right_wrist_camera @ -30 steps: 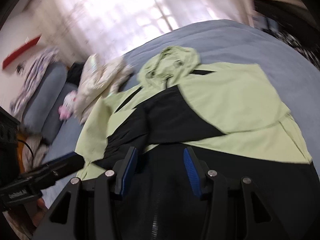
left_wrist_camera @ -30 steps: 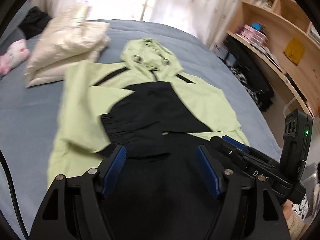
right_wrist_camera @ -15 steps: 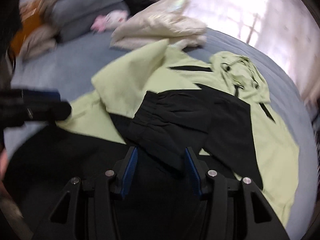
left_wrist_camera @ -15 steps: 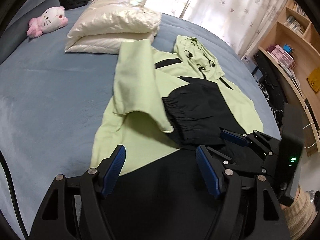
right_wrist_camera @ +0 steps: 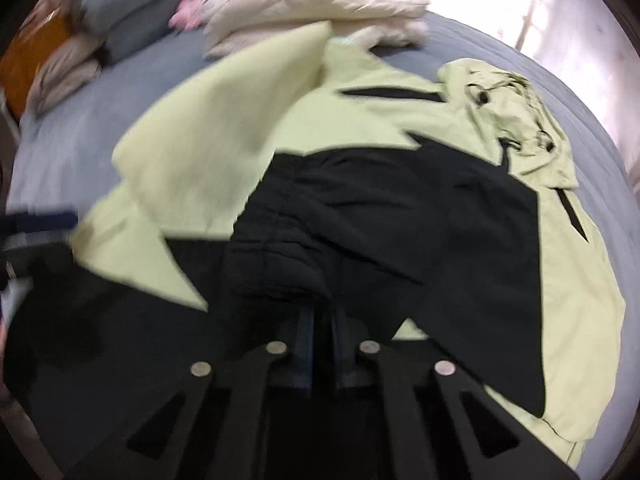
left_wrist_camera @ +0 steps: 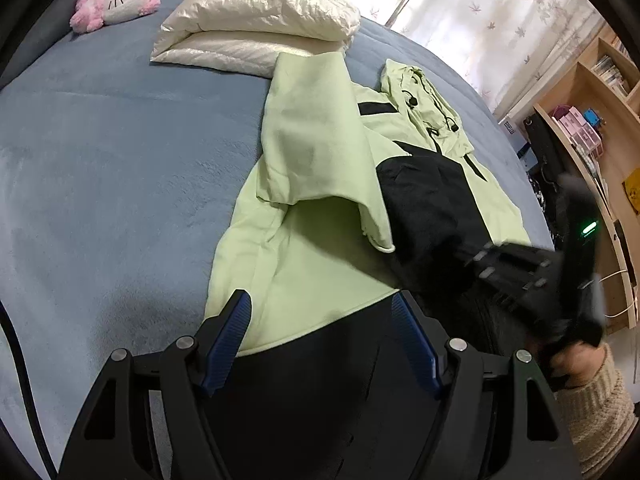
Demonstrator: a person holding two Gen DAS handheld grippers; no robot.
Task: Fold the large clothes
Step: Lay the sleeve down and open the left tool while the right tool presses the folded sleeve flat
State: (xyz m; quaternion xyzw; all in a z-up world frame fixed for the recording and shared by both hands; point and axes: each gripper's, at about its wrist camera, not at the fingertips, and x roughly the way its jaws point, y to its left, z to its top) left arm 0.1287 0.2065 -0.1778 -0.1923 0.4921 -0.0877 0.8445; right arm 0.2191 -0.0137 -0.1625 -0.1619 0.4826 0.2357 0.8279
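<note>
Left tongs [left_wrist_camera: 322, 334] agape over jacket [left_wrist_camera: 312, 240] hem; sleeves folded inward.

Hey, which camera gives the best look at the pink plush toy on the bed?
The left wrist view: the plush toy lies sharp and whole at the top left. In the right wrist view it is only a blurred pink patch near the cream pillow.
</note>
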